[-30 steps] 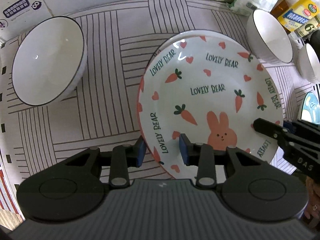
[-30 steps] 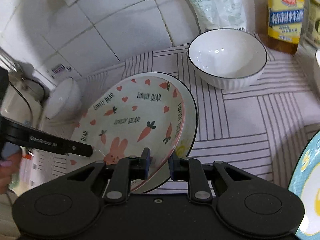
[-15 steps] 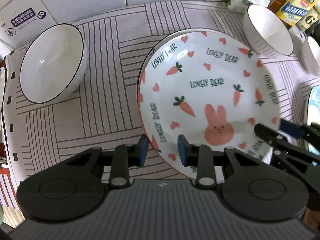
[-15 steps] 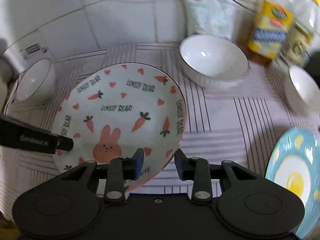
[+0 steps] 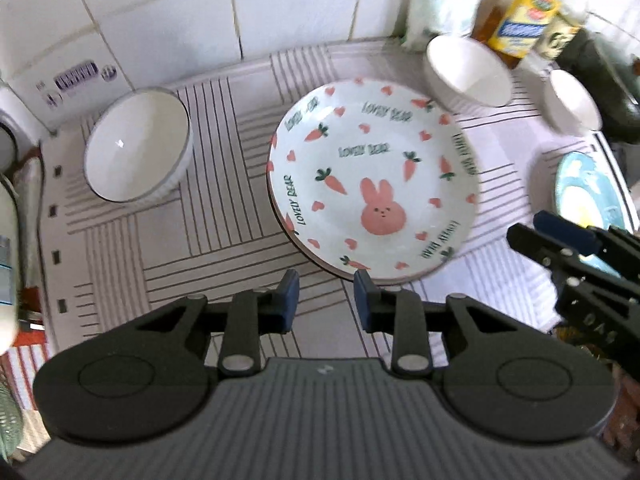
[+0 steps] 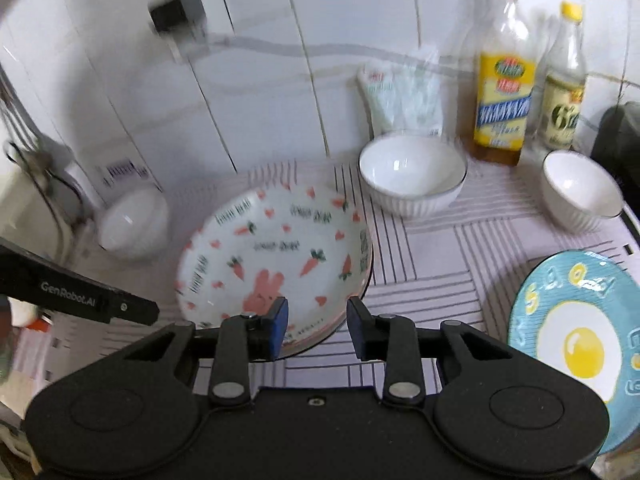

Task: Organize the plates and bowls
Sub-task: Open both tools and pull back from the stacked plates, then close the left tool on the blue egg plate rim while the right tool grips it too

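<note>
A rabbit-and-carrot plate [image 5: 376, 180] [image 6: 276, 264] lies flat on another plate on the striped mat. My left gripper [image 5: 323, 294] is open and empty, just in front of the plate's near rim. My right gripper [image 6: 316, 320] is open and empty above the plate's near right edge. A white bowl [image 5: 138, 146] [image 6: 132, 224] sits left of the plate. Two more white bowls [image 6: 412, 180] [image 6: 580, 196] stand behind and to the right. A blue egg plate [image 6: 576, 336] [image 5: 584, 192] lies at the right.
Two sauce bottles [image 6: 502, 80] [image 6: 562, 88] and a plastic packet [image 6: 400, 100] stand against the tiled wall at the back. A dark object [image 6: 620, 132] stands at the far right. The mat's edge [image 5: 56, 232] runs down the left.
Both grippers opened, let go of the rabbit plate and drew back upward. The plate went from tilted to lying flat on the plate beneath it.
</note>
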A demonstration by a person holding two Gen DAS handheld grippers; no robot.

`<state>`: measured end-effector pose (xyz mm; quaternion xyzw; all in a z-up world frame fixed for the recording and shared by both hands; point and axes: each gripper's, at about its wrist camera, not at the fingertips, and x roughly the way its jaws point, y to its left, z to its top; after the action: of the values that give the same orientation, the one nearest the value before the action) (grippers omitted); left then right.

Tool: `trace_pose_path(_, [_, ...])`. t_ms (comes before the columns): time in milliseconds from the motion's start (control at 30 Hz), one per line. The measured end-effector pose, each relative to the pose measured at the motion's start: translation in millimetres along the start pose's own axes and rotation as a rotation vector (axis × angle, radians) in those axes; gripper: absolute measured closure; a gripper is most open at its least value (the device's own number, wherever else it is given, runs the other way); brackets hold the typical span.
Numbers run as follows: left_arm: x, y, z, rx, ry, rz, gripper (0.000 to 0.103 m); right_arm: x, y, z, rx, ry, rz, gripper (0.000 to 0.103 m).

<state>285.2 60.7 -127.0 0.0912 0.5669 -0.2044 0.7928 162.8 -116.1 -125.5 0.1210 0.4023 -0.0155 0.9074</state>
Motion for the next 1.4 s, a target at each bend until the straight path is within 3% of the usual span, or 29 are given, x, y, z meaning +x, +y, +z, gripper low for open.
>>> trace_pose_path(100, [-28,-9,-7,0.043,-0.024,0.002,0.071,-29,2,1,-0.018,-0.059,0.013,0.063])
trace_pose_path(333, [-74,-36,-18,0.142,-0.045,0.011,0.061,-94,3,-3,-0.074,-0.145,0.024,0.046])
trace_pose_path(467, [-98,-57,-33,0.219,-0.064,-0.024,0.057,-125,-7,-8,-0.079,-0.173,0.032,0.045])
trace_pose_path(667, [-119,-91,-47,0.280,-0.095,-0.003,0.049,-164,-30,-16,-0.097,-0.227,0.024,0.036])
trace_pose_path(900, [-109,-137,-38,0.277,-0.100,-0.016,0.038,-187,-75,-23,-0.151,-0.251,-0.001,0.025])
trace_pose_path(967, [-102,-151,-34,0.266,-0.093,-0.019,0.033,-188,-92,-24,-0.155,-0.249,-0.012,0.015])
trace_pose_path(1167, [-74,-189,-27,0.254,-0.098,-0.008,0.016,-179,-149,-29,-0.183,-0.259,-0.042,0.013])
trace_pose_path(1300, [-53,-209,-20,0.209,-0.107,-0.007,0.010,-163,-187,-37,-0.250,-0.303,-0.064,0.010])
trace_pose_path(1400, [-37,-223,-18,0.172,-0.127,-0.005,0.009,-143,-214,-39,-0.245,-0.259,-0.057,0.009])
